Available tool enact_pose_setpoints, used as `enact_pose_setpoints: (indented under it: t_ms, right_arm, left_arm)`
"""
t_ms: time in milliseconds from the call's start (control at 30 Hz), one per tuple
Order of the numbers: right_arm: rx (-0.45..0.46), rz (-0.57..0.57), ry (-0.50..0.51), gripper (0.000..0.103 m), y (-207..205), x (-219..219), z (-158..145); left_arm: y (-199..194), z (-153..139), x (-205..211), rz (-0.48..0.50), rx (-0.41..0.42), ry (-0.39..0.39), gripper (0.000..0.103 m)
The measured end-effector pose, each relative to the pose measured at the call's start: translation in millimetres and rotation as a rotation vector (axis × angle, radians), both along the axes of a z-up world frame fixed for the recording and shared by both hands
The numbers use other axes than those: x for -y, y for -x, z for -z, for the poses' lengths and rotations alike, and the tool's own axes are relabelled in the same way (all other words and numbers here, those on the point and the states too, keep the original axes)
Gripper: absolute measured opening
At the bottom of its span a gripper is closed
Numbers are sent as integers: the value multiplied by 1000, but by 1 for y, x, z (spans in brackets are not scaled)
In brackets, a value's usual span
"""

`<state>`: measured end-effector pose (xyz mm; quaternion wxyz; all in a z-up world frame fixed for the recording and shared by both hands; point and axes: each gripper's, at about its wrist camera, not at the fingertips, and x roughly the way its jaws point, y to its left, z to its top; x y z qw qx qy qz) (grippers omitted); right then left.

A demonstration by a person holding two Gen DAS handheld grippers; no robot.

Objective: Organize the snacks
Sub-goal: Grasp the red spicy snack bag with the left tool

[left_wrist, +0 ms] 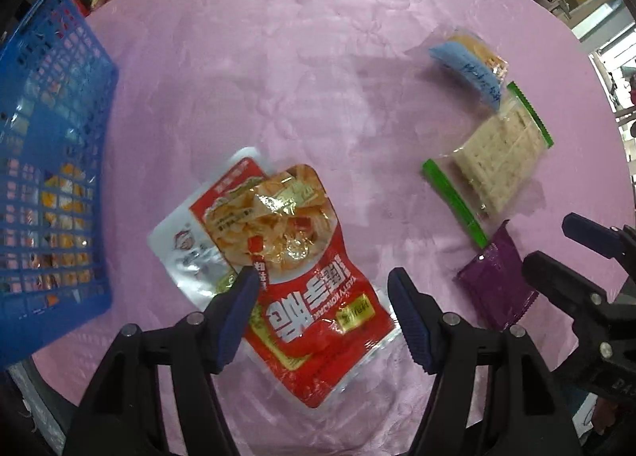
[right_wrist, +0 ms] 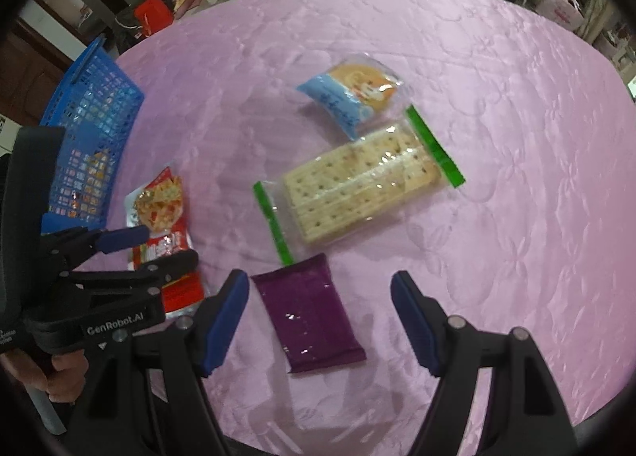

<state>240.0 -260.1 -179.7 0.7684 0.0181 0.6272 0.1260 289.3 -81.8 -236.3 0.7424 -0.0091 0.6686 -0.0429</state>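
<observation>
— Snacks are seen spread over the pink-covered table (right_wrist: 497,98): a red pouch (left_wrist: 318,297) lies toward the near edge on top of a silver-and-red packet (left_wrist: 187,245), beside the blue basket (left_wrist: 47,162) at the left edge. Which step is judged to be in hand?

— An approach to two pickups, it is judged. The left gripper (left_wrist: 322,289) is held over the red pouch with jaws spread; the pouch lies between the fingers, but no pressing by the pads can be made out. The right gripper (right_wrist: 318,301) is likewise released, with a purple packet (right_wrist: 308,309) lying between its fingers near the near edge, untouched as far as can be seen.

— And the other packets?

— A cracker pack with green end strips (right_wrist: 357,182) and a blue-and-clear biscuit bag (right_wrist: 349,94) are left toward the middle of the table, just beside each other.

— What is called for next?

— Each gripper would need to be lowered and closed on its packet. The flat, glossy wrappers may be hard to pinch, and the silver packet underneath could be dragged along. The basket is presumably where they are to be carried.
</observation>
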Motion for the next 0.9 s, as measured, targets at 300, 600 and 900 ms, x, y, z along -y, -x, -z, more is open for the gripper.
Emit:
enact_pose_setpoints:
  t_ms: [300,600,900]
  right_arm:
    - [-3,24,-12,78,5,16,0]
    - [7,16,-2,78,9,6,-6]
    - [5,17,-3,78,10,5,-10]
  left_arm:
    - [4,4,21,53,-9,0,23]
    - [20,-8,27,74,32,-1,0]
    - [24,-33,9,42,72,33,61]
